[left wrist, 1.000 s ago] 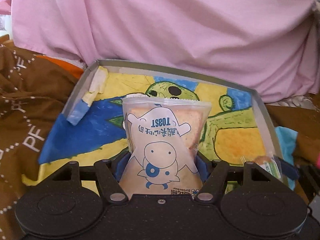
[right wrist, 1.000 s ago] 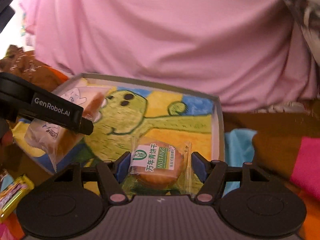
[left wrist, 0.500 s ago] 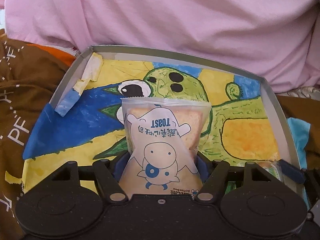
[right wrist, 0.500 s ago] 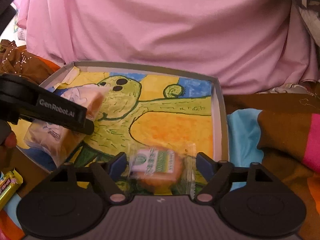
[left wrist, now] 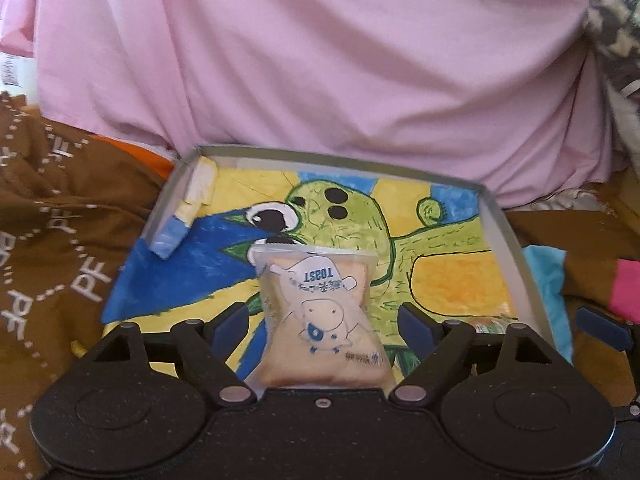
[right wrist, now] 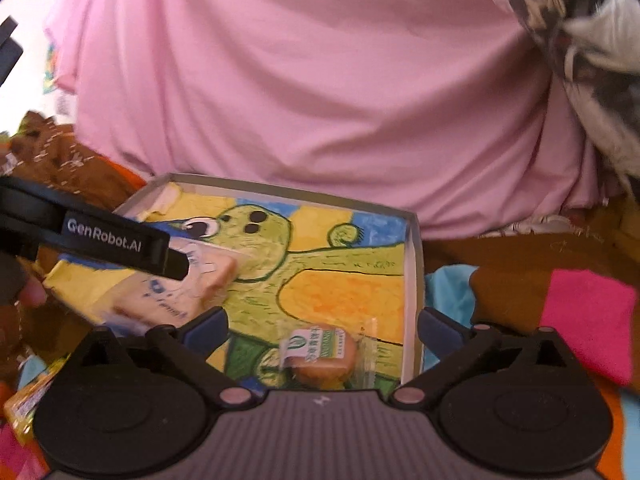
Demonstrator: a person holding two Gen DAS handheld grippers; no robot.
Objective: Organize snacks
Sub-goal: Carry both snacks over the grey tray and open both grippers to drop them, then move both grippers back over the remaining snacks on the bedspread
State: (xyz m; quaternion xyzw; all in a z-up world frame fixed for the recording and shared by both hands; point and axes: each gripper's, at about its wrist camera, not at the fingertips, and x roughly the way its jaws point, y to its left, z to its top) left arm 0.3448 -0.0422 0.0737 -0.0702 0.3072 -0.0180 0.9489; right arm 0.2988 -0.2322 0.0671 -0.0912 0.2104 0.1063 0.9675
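Left wrist: toast packet (left wrist: 320, 316) between spread left gripper (left wrist: 323, 318) fingers, untouched.

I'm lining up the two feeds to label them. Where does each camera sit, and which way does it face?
Left wrist: on the left gripper, facing the painted tray and toast packet; open fingers show.
Right wrist: on the right gripper, facing the tray's right side and biscuit packet; the left gripper shows.
Shared: tray, toast packet, pink cloth.

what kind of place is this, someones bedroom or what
Probably a bedroom or living space at home, likely a bed: a rumpled pink sheet at the back, a brown patterned blanket underneath, and a shallow box lined with a hand-painted green creature, holding the toast packet.
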